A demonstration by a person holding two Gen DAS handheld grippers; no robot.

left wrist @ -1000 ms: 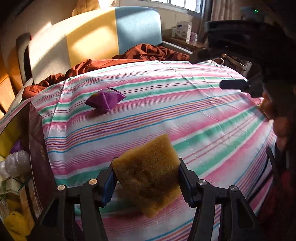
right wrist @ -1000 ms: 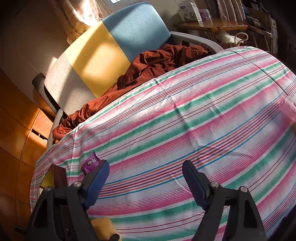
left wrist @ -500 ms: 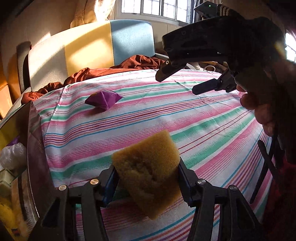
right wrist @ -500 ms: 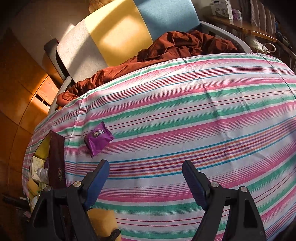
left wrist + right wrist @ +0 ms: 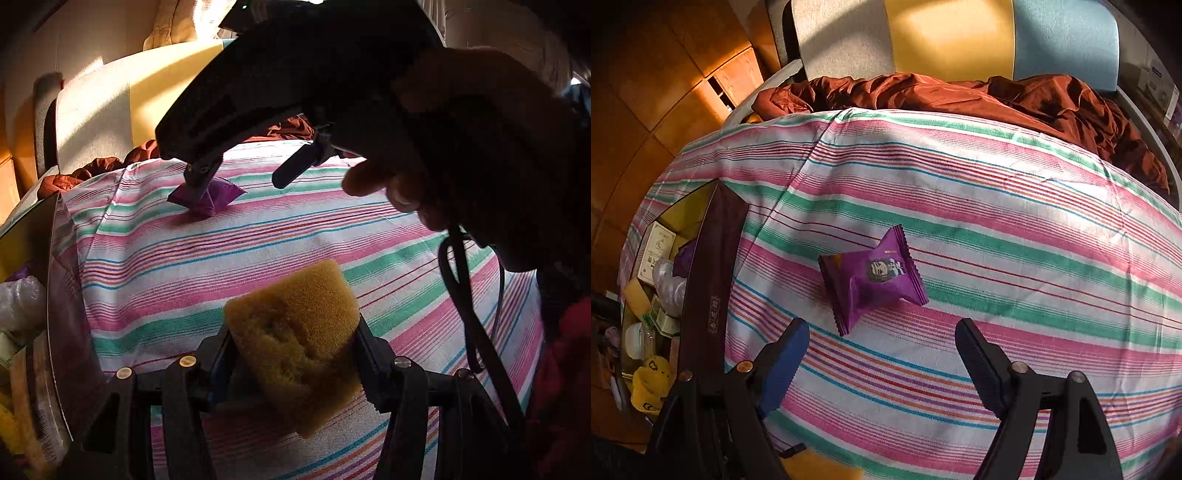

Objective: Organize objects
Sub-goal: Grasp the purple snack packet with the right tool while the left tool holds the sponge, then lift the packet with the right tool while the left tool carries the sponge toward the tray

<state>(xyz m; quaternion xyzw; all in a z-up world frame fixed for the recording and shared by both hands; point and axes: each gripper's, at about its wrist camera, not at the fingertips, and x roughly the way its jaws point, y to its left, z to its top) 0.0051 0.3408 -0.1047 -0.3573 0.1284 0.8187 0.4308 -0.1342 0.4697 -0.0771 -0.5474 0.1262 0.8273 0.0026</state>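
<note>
My left gripper (image 5: pixel 291 354) is shut on a yellow-brown sponge (image 5: pixel 295 332), held above the striped cloth (image 5: pixel 258 243). A purple snack packet (image 5: pixel 873 278) lies on the cloth a little ahead of my right gripper (image 5: pixel 882 343), whose jaws stand open and empty just short of it. In the left wrist view the right gripper (image 5: pixel 251 173) hangs over the same packet (image 5: pixel 218 197), held by a person's hand (image 5: pixel 406 184). A dark box (image 5: pixel 713 280) holding several small items stands at the left edge.
A rust-brown blanket (image 5: pixel 960 96) is bunched at the far side of the striped cloth, against a grey, yellow and blue chair back (image 5: pixel 945 37). Wooden panelling (image 5: pixel 665 92) stands to the left. A black cable (image 5: pixel 465 295) dangles from the person's hand.
The right gripper has swung left across the cloth and rolled, and the purple packet now lies just ahead of its open jaws. The left gripper has stayed in place with the sponge.
</note>
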